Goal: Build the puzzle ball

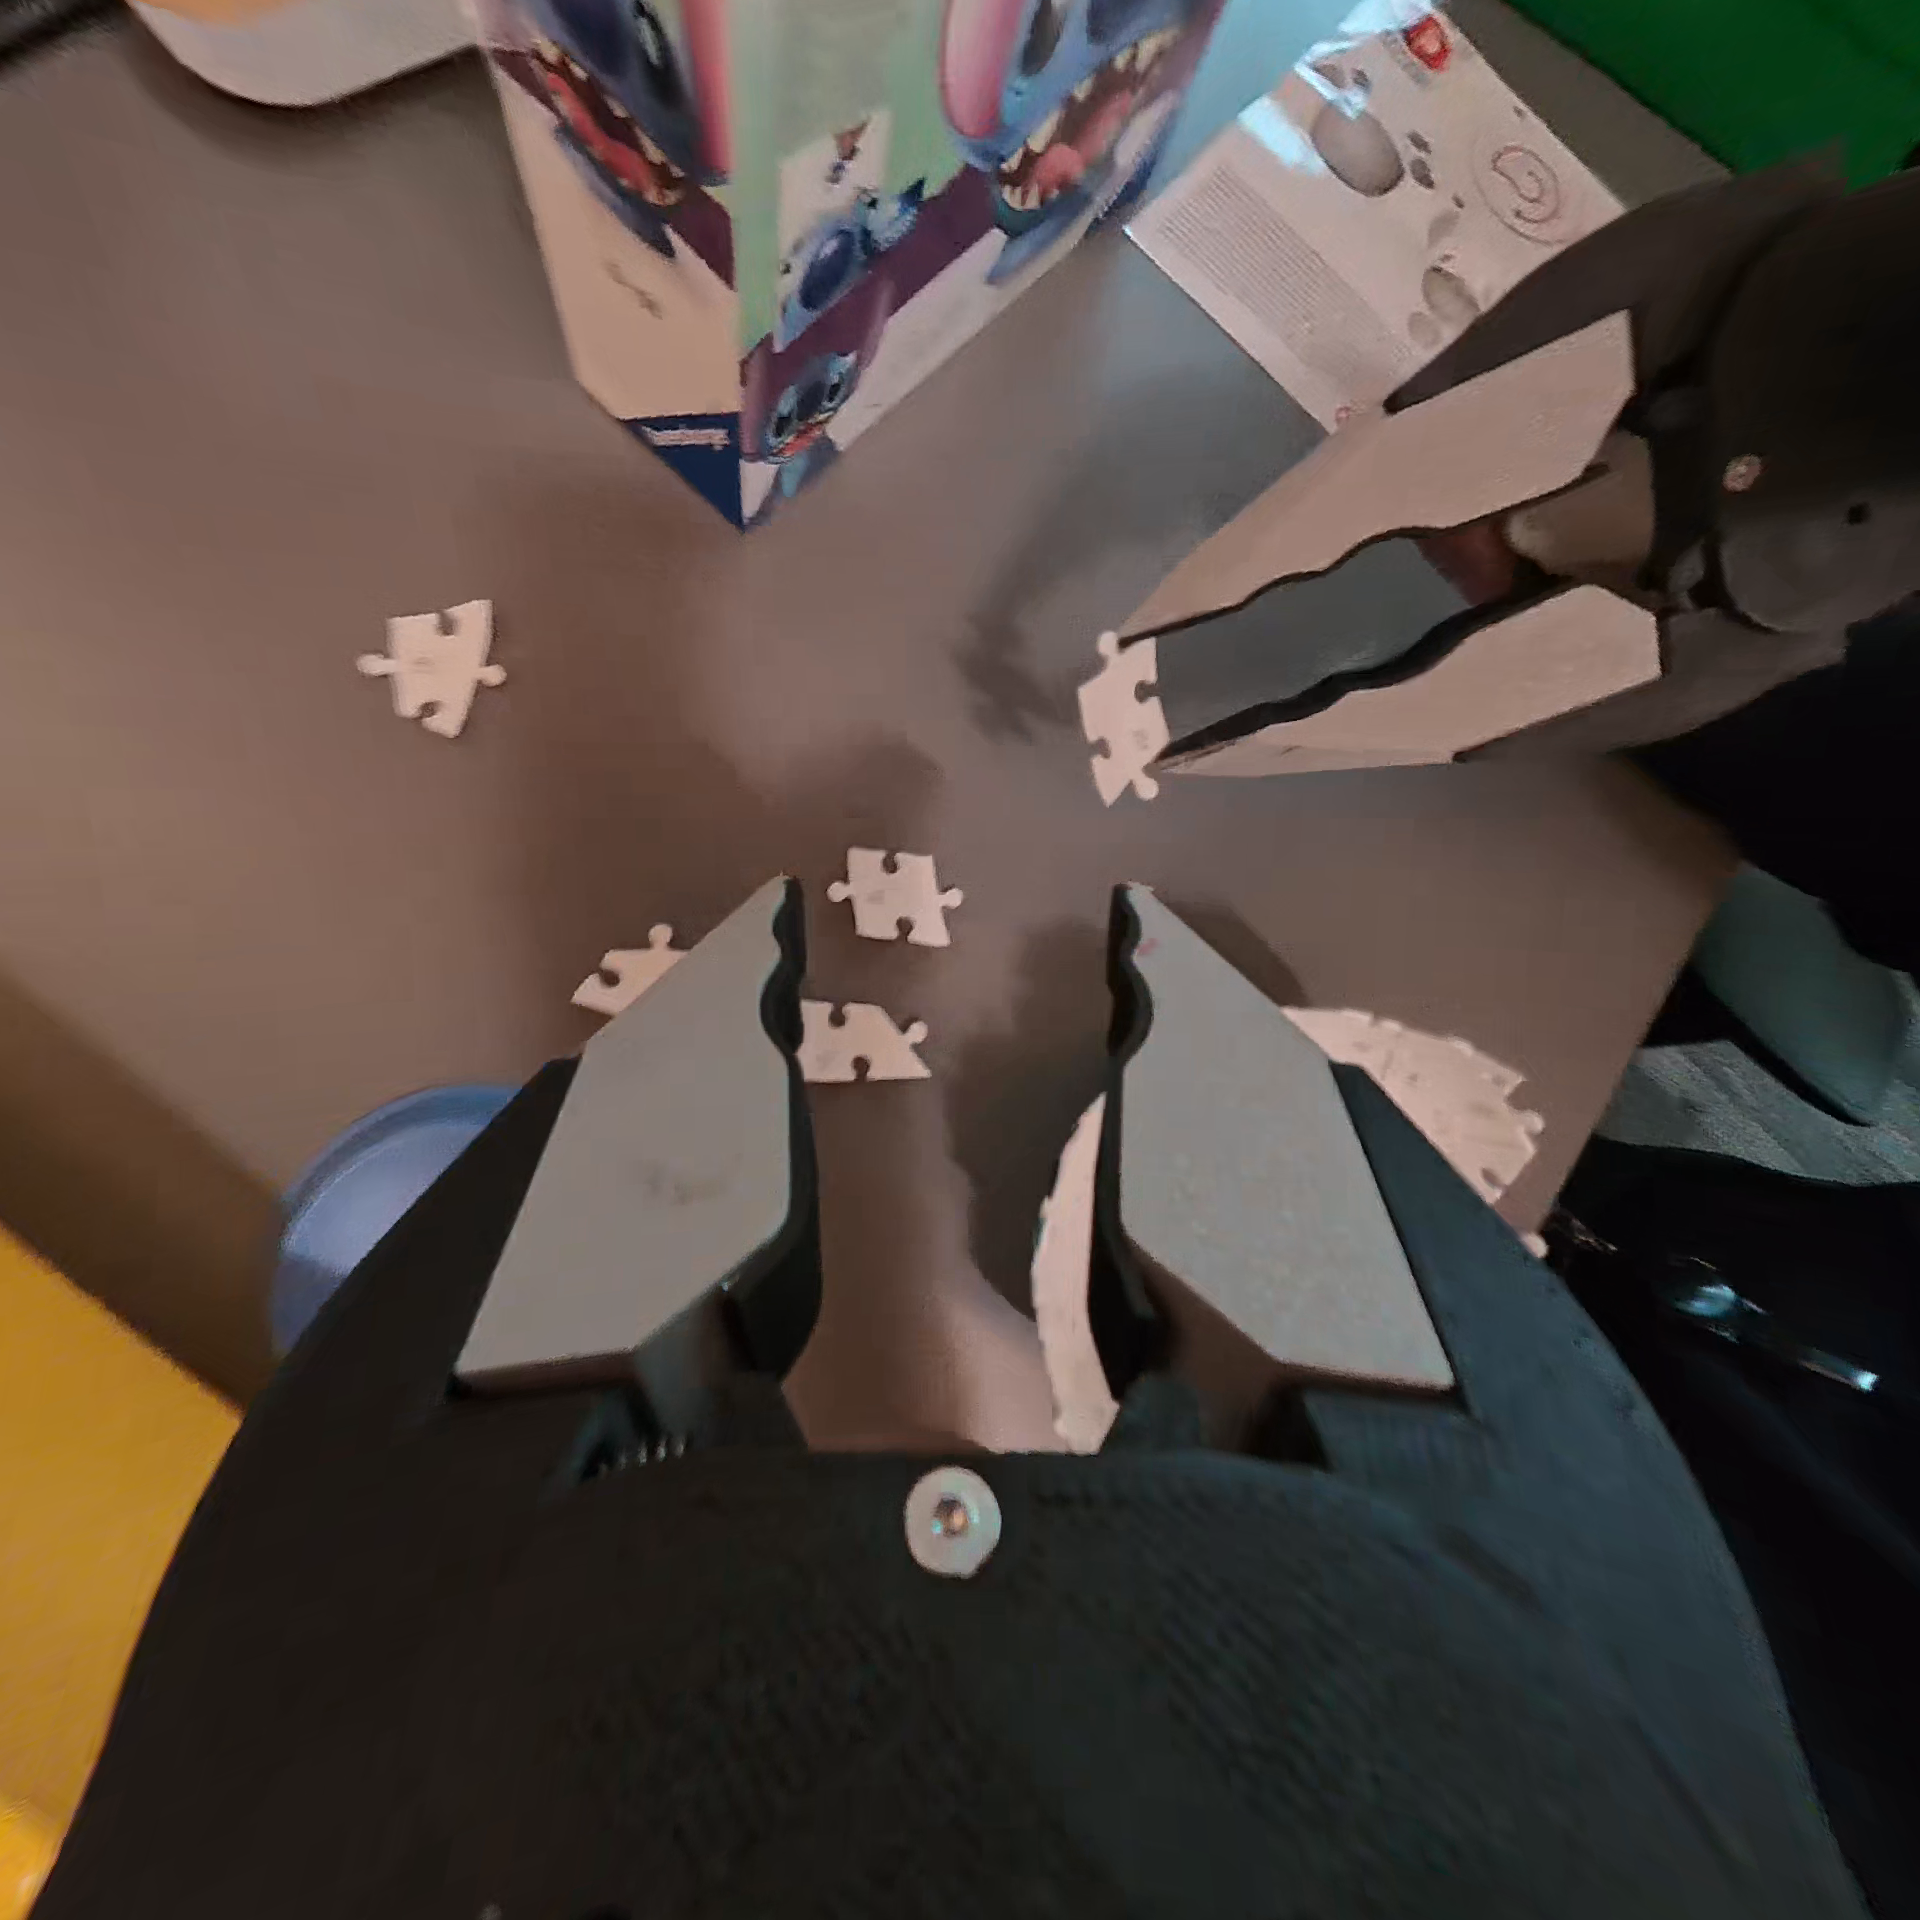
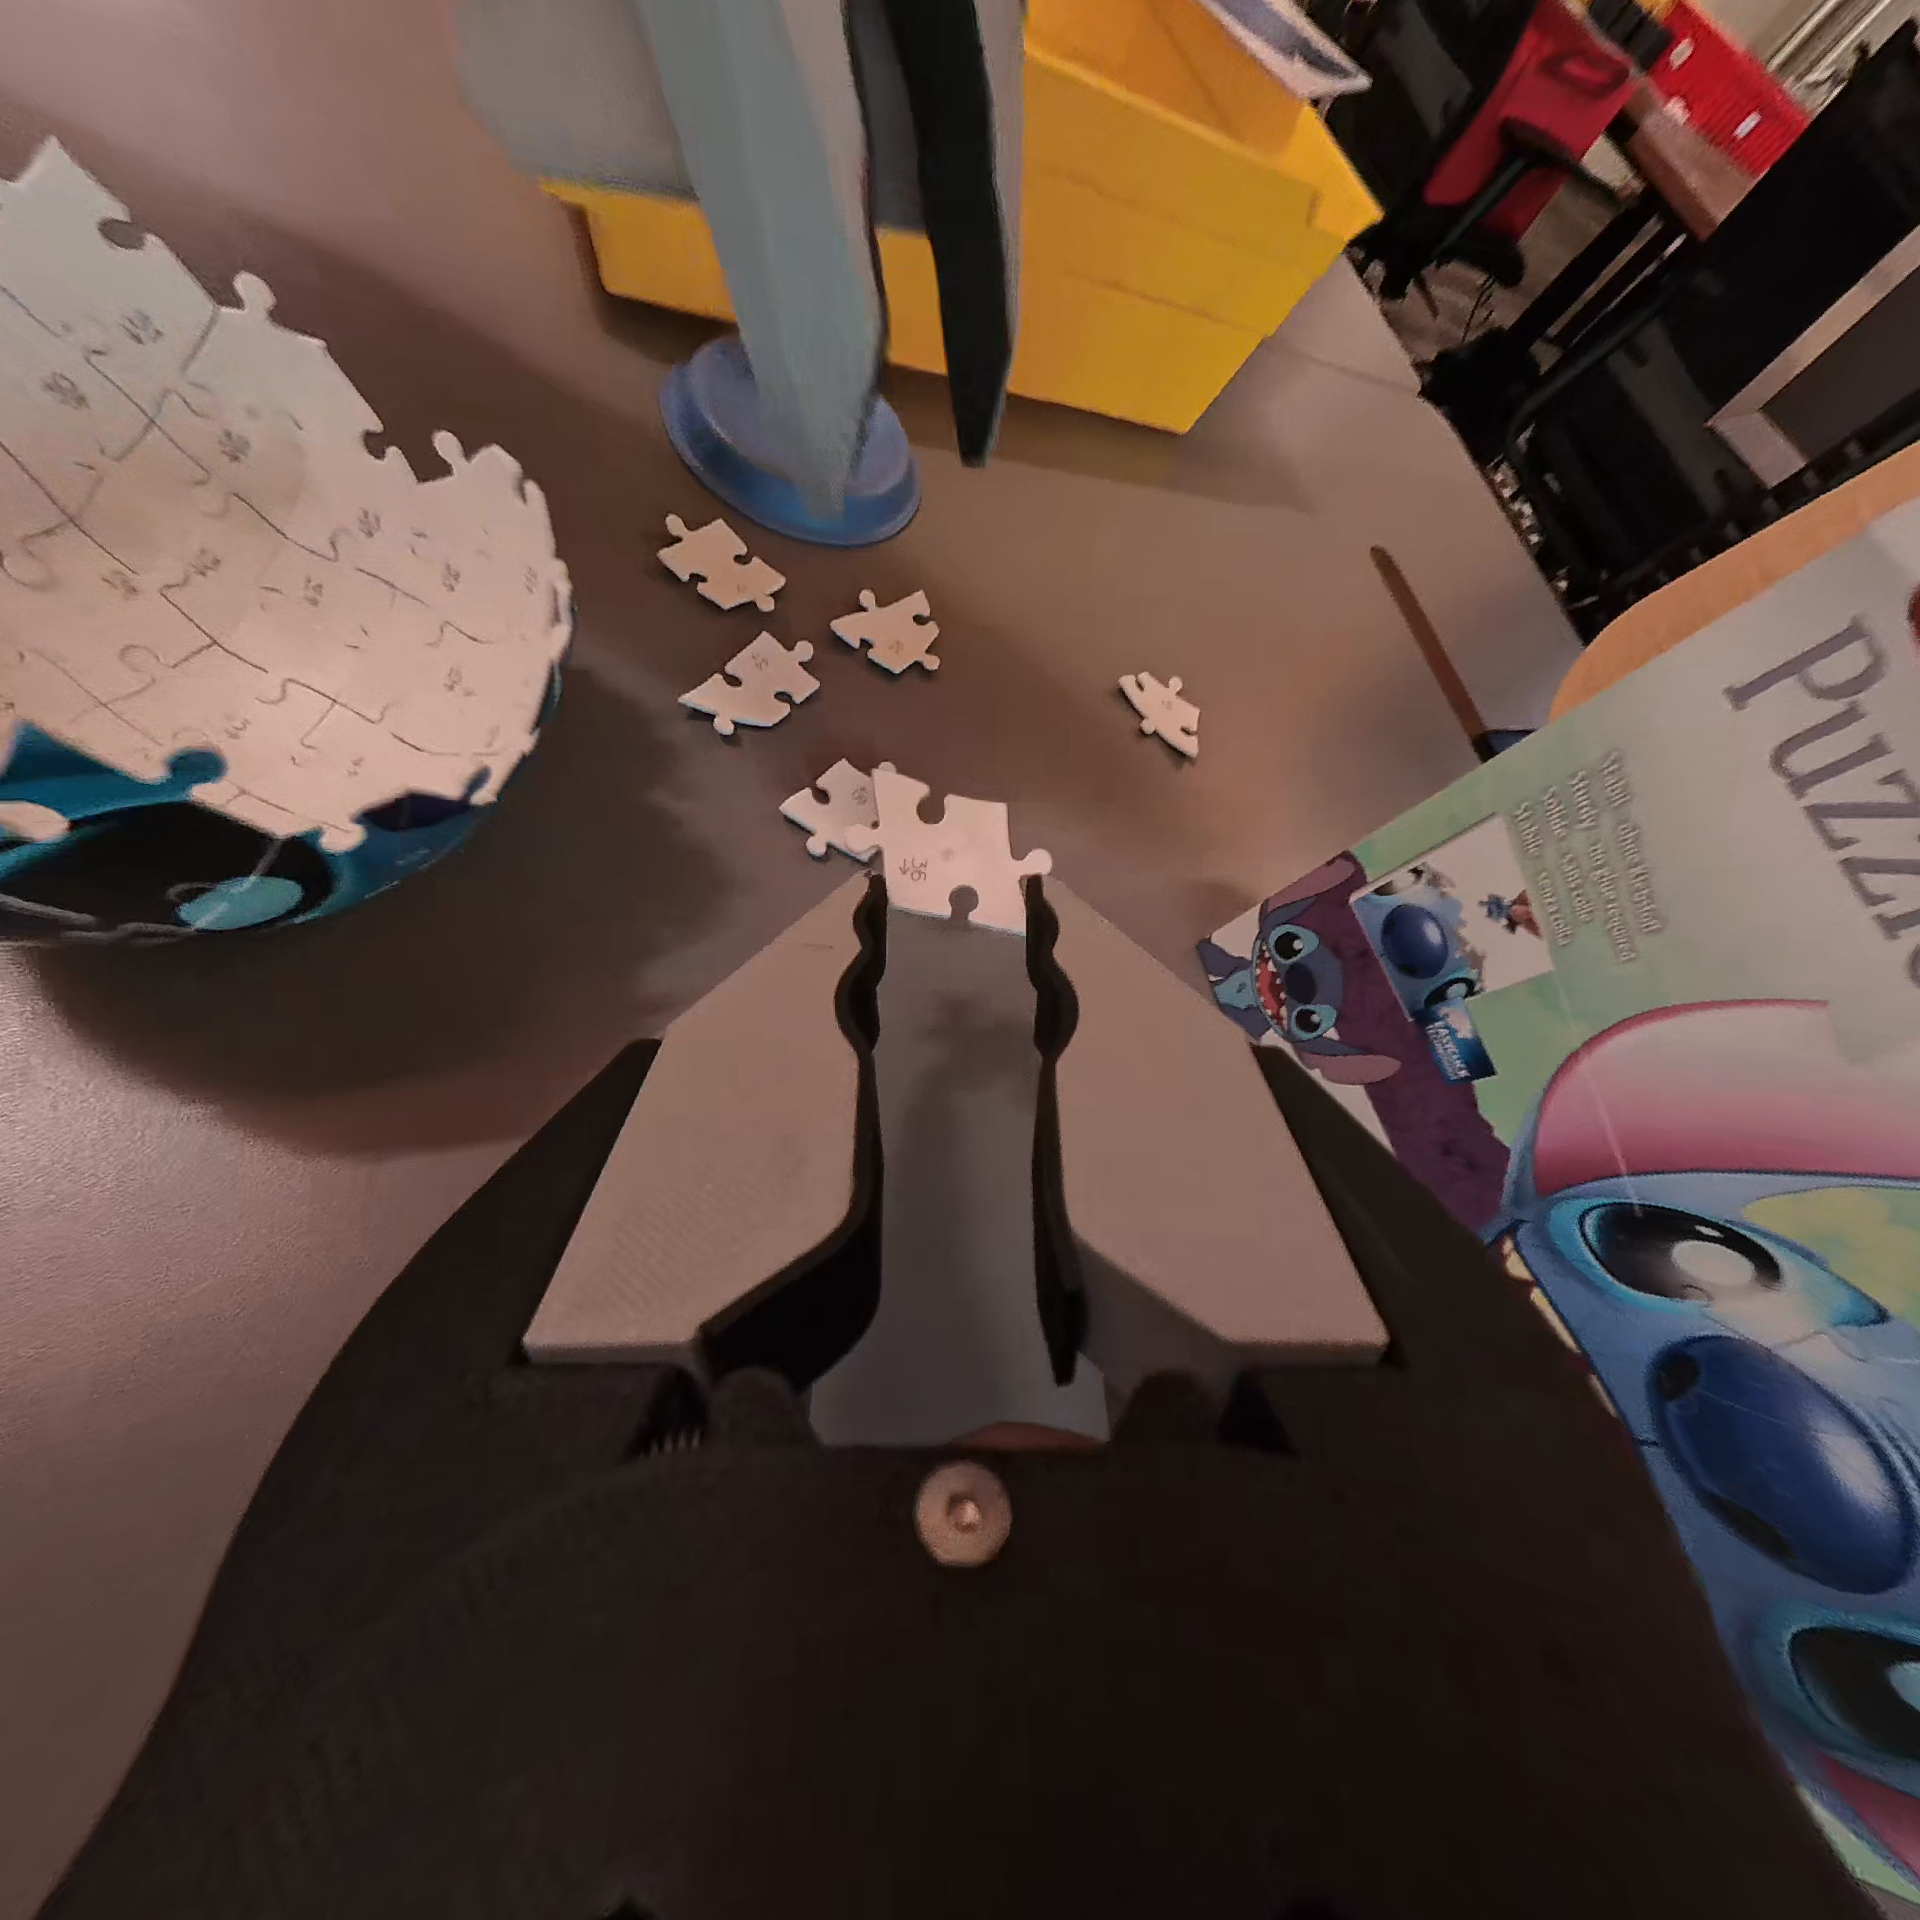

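One white puzzle piece [image 2: 961, 862] sits pinched at the tips of the right gripper [image 2: 954, 883], lifted over the worktop [image 2: 312, 1195]. The left gripper [image 1: 951, 904] hangs released above loose pieces [image 1: 896, 896]. Farther off, the half-built puzzle ball [image 2: 260, 582] rests near the worktop's edge, beside the box [image 1: 790, 260].

From my left wrist camera, the half-built white-lined puzzle ball shell [image 1: 1434, 1091] sits mostly behind my finger. The round blue plastic stand [image 1: 364, 1195] is cut off behind the other. A loose white puzzle piece [image 1: 623, 977] shows only partly.
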`<state>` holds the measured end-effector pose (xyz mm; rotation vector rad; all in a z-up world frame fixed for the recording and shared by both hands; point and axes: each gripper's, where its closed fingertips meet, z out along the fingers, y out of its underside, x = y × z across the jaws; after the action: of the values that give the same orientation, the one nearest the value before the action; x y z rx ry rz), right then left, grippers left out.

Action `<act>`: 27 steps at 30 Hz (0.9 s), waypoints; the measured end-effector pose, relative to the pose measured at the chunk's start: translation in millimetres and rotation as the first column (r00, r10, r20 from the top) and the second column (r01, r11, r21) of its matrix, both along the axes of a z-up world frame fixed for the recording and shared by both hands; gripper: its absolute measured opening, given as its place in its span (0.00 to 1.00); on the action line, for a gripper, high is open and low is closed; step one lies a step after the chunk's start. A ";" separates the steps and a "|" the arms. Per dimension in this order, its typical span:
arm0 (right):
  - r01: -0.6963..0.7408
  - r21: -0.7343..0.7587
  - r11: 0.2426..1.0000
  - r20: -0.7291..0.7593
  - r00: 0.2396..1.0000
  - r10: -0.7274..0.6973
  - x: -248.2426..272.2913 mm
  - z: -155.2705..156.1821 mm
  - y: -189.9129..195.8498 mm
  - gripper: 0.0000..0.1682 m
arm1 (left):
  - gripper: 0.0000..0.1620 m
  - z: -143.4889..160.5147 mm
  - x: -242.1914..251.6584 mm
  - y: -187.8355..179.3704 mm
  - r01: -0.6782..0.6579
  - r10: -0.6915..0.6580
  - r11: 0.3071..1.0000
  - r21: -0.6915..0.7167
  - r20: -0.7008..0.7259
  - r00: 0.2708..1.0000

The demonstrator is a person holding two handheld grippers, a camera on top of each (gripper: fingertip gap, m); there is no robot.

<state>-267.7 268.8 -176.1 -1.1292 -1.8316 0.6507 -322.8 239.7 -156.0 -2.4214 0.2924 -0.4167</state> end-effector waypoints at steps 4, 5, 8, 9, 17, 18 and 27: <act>-0.012 0.028 1.000 -0.025 1.000 0.012 1.9 5.0 -4.5 0.14 | 0.38 -4.5 22.5 15.0 0.059 -0.051 0.996 -0.067 0.118 0.992; -0.014 0.032 0.999 -0.029 0.999 0.015 1.7 5.9 -5.8 0.14 | 0.38 -3.7 27.3 17.7 0.071 -0.059 0.995 -0.075 0.155 0.986; -0.018 0.045 0.999 -0.034 0.999 0.019 1.0 7.3 -8.2 0.14 | 0.38 -4.0 36.6 23.4 0.096 -0.072 0.991 -0.092 0.230 0.970; -0.018 0.050 0.999 -0.040 0.999 0.020 0.8 8.3 -8.6 0.14 | 0.37 -5.0 39.0 24.0 0.104 -0.077 0.990 -0.100 0.249 0.966; -0.040 0.045 0.998 -0.067 0.997 0.043 0.3 13.6 -16.1 0.14 | 0.12 -4.6 63.8 16.0 0.217 -0.154 0.971 -0.101 0.429 0.890; -0.044 0.043 0.998 -0.069 0.997 0.047 -0.1 13.7 -17.6 0.14 | 0.08 -4.4 65.1 14.8 0.224 -0.160 0.970 -0.097 0.442 0.883; -0.122 -0.121 0.985 -0.115 0.987 0.109 0.3 21.9 -30.3 0.12 | 0.00 0.1 57.9 1.9 0.218 -0.182 0.975 -0.050 0.390 0.903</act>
<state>-267.3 238.5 -154.2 -1.0539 -1.7934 0.8902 -264.9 241.6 -155.9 -2.3397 0.3552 -1.0024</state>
